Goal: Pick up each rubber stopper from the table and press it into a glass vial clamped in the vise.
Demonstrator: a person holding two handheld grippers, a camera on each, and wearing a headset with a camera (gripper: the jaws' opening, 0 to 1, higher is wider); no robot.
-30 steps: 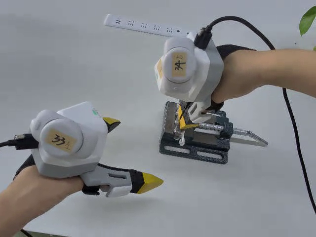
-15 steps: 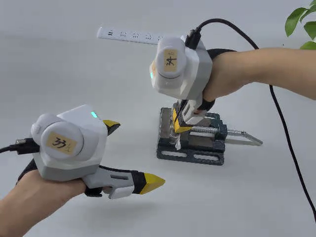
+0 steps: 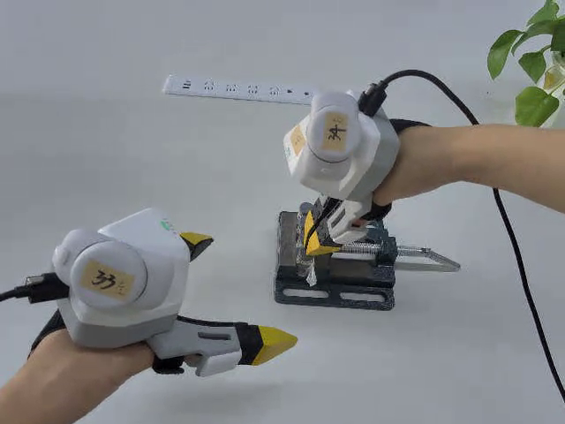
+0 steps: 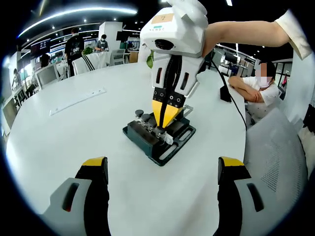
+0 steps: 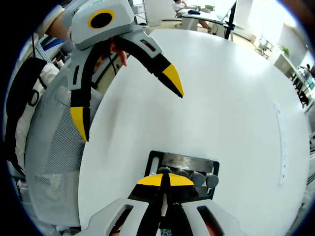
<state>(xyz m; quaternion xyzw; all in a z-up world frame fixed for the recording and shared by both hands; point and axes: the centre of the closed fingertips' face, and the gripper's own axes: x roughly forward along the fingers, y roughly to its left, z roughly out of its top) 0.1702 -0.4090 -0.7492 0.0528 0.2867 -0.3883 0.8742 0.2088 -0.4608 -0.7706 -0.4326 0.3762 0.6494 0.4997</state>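
A dark vise stands mid-table and clamps a row of small glass vials capped with dark grey rubber stoppers. My right gripper points straight down onto the left end of that row. Its yellow tips are shut together, and I see nothing between them. In the left gripper view the right gripper touches down among the vials in the vise. My left gripper hovers open at the front left, well short of the vise, with nothing between its fingers.
A white power strip lies at the back of the white table. The vise handle sticks out to the right. A black cable trails from the right gripper. Plant leaves show at the top right. People sit in the background.
The head camera has shifted, so the whole picture has slid. My right gripper stays shut over the vials, slightly more upright. The left gripper remains open in place.
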